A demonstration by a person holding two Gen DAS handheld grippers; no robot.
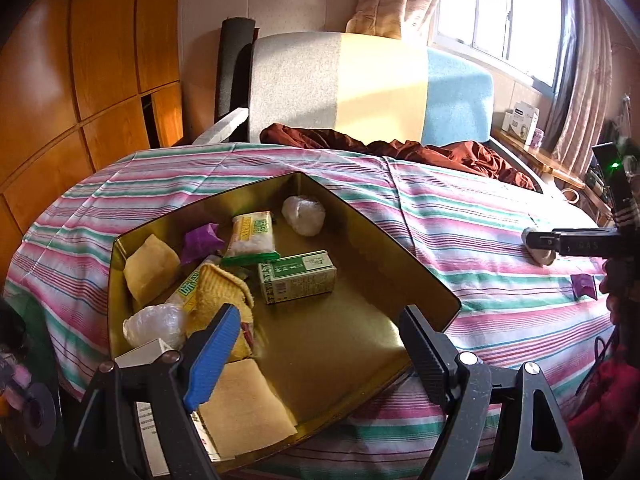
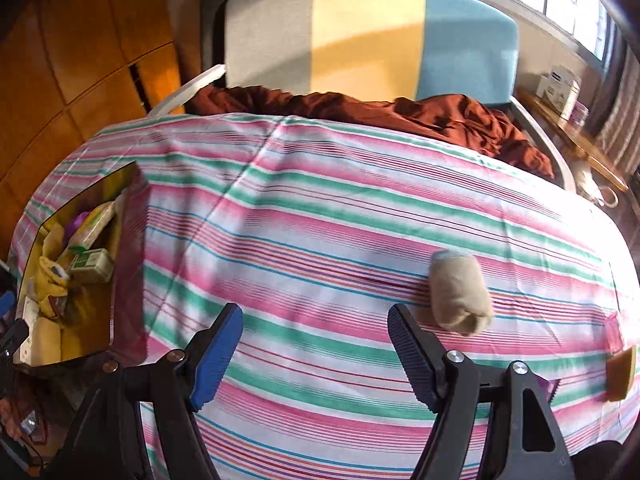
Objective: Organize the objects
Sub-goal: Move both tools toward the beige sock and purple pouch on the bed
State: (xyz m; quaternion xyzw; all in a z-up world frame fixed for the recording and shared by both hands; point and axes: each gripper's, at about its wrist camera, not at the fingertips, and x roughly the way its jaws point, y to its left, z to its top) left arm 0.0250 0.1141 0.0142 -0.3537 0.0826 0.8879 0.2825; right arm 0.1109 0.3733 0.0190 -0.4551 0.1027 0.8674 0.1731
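A gold tin box (image 1: 424, 280) sits on the striped cloth and holds several items: a green carton (image 1: 298, 282), a green-edged packet (image 1: 252, 240), a purple wrapper (image 1: 202, 240), clear-wrapped lumps (image 1: 304, 216) and yellow sponges (image 1: 150, 266). My left gripper (image 1: 320, 354) hovers open over the box's near end, nothing between its fingers. My right gripper (image 2: 316, 354) is open above bare cloth; a rolled beige sock (image 2: 458, 296) lies just beyond its right finger, untouched. In the left wrist view the right gripper (image 1: 540, 242) reaches in from the right beside that sock (image 1: 541, 257).
The box (image 2: 120, 264) shows at the left of the right wrist view. A purple wrapper (image 1: 584, 286) and a yellow sponge (image 2: 622, 374) lie on the cloth at right. A striped chair back (image 1: 360, 88) and a brown cloth (image 1: 440, 152) stand behind the table; a cluttered sill (image 1: 528, 124) is far right.
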